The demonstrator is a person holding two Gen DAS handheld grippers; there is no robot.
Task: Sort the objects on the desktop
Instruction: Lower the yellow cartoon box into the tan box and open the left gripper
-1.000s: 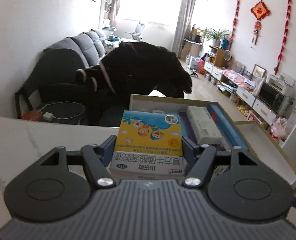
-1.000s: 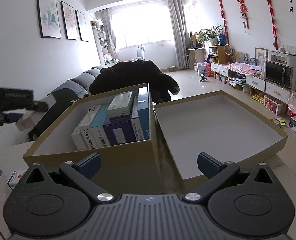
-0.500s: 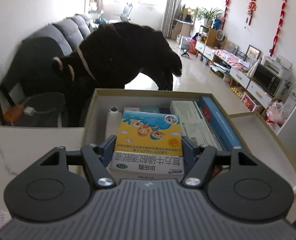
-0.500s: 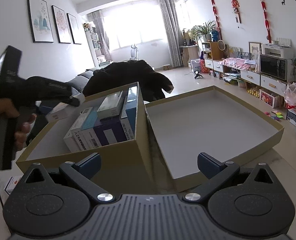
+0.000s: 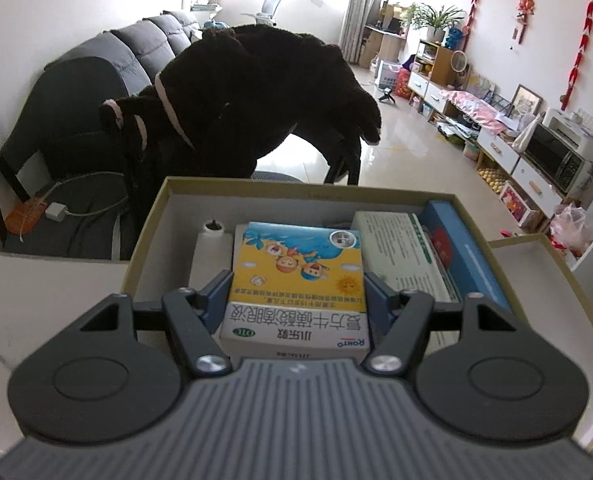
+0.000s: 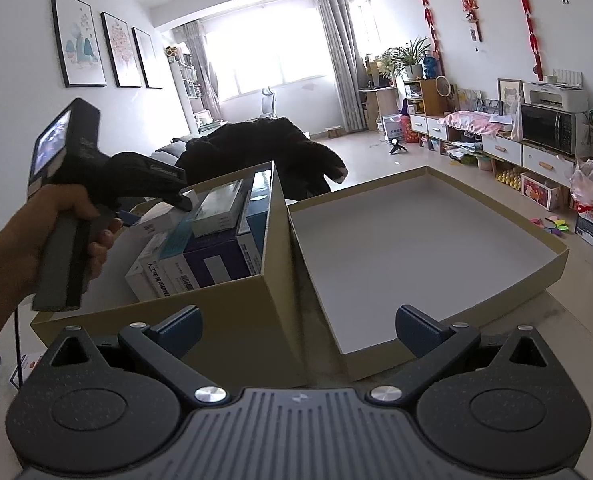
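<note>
My left gripper (image 5: 298, 294) is shut on a yellow and blue eye-drop box (image 5: 300, 268) with cartoon children on it. It hangs over the open tan cardboard box (image 5: 152, 220), above a white bottle (image 5: 210, 252), a white-green box (image 5: 404, 256) and a blue box (image 5: 464, 256). In the right wrist view the same tan box (image 6: 232, 320) holds several upright medicine boxes (image 6: 212, 256), and the left gripper (image 6: 176, 196), held by a hand (image 6: 36, 236), reaches in from the left. My right gripper (image 6: 298, 326) stands open and empty in front of the box.
The box's empty lid (image 6: 416, 248) lies open to the right of it. A small card (image 6: 28, 364) lies on the white table at the left. Behind the table stand a chair draped with a black coat (image 5: 248, 100), a grey sofa (image 5: 96, 64) and low white cabinets (image 6: 536, 156).
The left gripper has carried the eye-drop box from the table's left side to over the tan box's interior. The right gripper has stayed still and open.
</note>
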